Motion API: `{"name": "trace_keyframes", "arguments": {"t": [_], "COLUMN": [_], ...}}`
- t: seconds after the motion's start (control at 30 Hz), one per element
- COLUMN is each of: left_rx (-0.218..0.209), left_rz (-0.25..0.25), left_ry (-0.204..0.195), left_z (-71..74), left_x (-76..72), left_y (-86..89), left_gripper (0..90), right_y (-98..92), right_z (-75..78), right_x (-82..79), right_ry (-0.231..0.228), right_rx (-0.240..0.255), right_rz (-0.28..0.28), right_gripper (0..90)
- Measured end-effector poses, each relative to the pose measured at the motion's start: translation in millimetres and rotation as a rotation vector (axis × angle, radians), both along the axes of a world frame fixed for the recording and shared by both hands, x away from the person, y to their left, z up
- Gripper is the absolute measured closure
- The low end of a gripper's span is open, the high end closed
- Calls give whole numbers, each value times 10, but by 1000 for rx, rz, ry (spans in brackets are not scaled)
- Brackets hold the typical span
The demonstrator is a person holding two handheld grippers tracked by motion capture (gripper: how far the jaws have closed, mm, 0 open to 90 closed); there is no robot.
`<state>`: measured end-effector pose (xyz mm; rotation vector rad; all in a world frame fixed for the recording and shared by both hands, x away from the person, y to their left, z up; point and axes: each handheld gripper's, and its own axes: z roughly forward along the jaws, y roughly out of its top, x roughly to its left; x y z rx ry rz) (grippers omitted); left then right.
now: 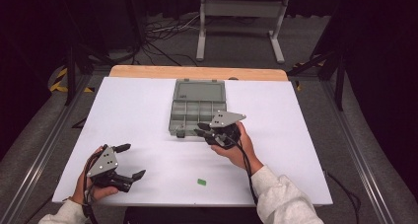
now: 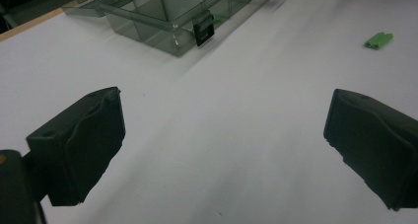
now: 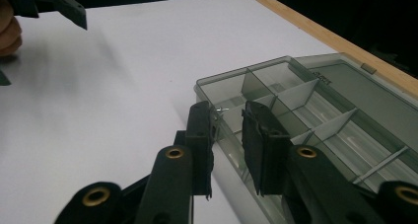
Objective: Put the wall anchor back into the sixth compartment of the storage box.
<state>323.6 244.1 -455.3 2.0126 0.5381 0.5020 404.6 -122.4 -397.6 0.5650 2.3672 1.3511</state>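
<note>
Right gripper (image 3: 227,113), jaws slightly parted and empty, is straddling the front wall of the open compartment box (image 1: 197,116) near the table's far edge, risking tipping or dragging the light box if it lifts carelessly.

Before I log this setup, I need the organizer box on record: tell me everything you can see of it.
The organizer box looks like smoky grey see-through plastic and lies open, its lid flat toward the table's wooden far edge. Thin walls split the tray into several compartments. A small dark latch hangs on the front wall, a bit of green just behind it. The box rests on the white sheet. The right gripper is at its front corner, jaws slightly apart astride the wall; contact is unclear.
</note>
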Motion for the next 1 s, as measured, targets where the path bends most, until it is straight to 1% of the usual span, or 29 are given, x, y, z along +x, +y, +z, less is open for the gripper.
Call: {"name": "trace_keyframes", "arguments": {"t": [0.03, 0.23, 0.4, 0.47, 0.5, 0.57, 0.63, 0.67, 0.73, 0.8, 0.83, 0.87, 0.93, 1.0], "left_rx": [0, 0, 0, 0, 1, 3, 4, 5, 6, 3, 3, 3, 6, 4], "left_rz": [1, 2, -1, 0, -1, 1, -1, -2, -2, 1, 2, 2, -2, -2], "left_ry": [-1, 2, 0, -1, -3, -4, -5, -5, -5, -6, -6, -6, -8, -5], "left_z": [2, -2, 1, 1, 4, 5, 7, 8, 9, 11, 11, 11, 12, 10], "left_x": [-2, 2, 0, -1, -5, -5, -5, -6, -8, -10, -13, -13, -8, -4], "left_y": [-2, -1, 3, 2, 2, 0, -5, -6, -6, -5, -9, -10, -11, -11], "left_gripper": [33, 33, 33, 33, 33, 33, 33, 33, 33, 33, 33, 33, 33, 33], "right_y": [-15, -86, -172, -191, -223, -240, -269, -282, -302, -316, -323, -325, -324, -317], "right_z": [0, 22, 39, 39, 33, 27, 10, 1, -25, -60, -80, -110, -149, -192], "right_x": [-24, -141, -260, -282, -330, -352, -396, -414, -447, -480, -490, -502, -529, -555], "right_ry": [-7, -13, -18, -17, -14, -15, -14, -11, 1, 7, 15, 35, 49, 61], "right_rx": [0, 1, -6, -3, -4, -3, -11, -13, -22, -36, -41, -53, -60, -84], "right_rz": [5, 20, 34, 38, 40, 44, 42, 42, 40, 25, 18, 9, 18, 26], "right_gripper": [725, 671, 587, 574, 532, 516, 467, 443, 362, 296, 254, 223, 207, 194]}}
